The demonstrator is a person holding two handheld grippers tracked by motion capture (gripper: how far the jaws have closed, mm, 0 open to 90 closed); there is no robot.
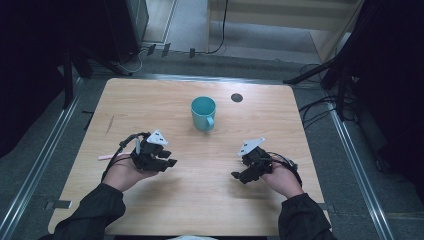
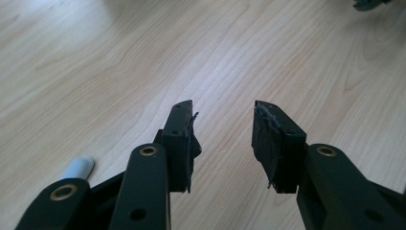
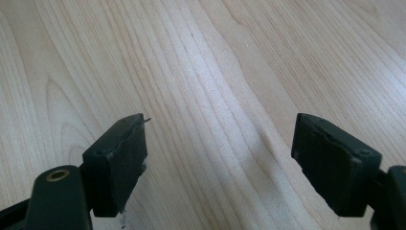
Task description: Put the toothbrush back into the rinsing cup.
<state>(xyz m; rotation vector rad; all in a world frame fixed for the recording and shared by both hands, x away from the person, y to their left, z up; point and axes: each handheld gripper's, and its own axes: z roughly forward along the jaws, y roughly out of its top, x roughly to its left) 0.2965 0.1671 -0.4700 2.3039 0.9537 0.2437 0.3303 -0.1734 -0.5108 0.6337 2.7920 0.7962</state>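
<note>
Teal mug point(image 1: 203, 113), plain-sided, between grippers

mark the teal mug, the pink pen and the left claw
Teal ceramic mug point(image 1: 203, 113), high view, outer wall below the rim.
Thin pink pen point(image 1: 106, 156), high view, middle of its visible shaft.
Left claw point(image 2: 224, 139), left gripper view, midway between its fingertips.

The left gripper point(image 2: 224, 136) hangs over the pale wooden counter point(image 2: 143, 57), its two black jaws standing apart with only bare wood grain between them. Just off the outer side of its left jaw, low and close, a small whitish rounded object point(image 2: 80, 166) lies on the counter. Far ahead and to the right, a dark object point(image 2: 371, 5) sits at the picture's top edge, too cut off to identify.
</note>
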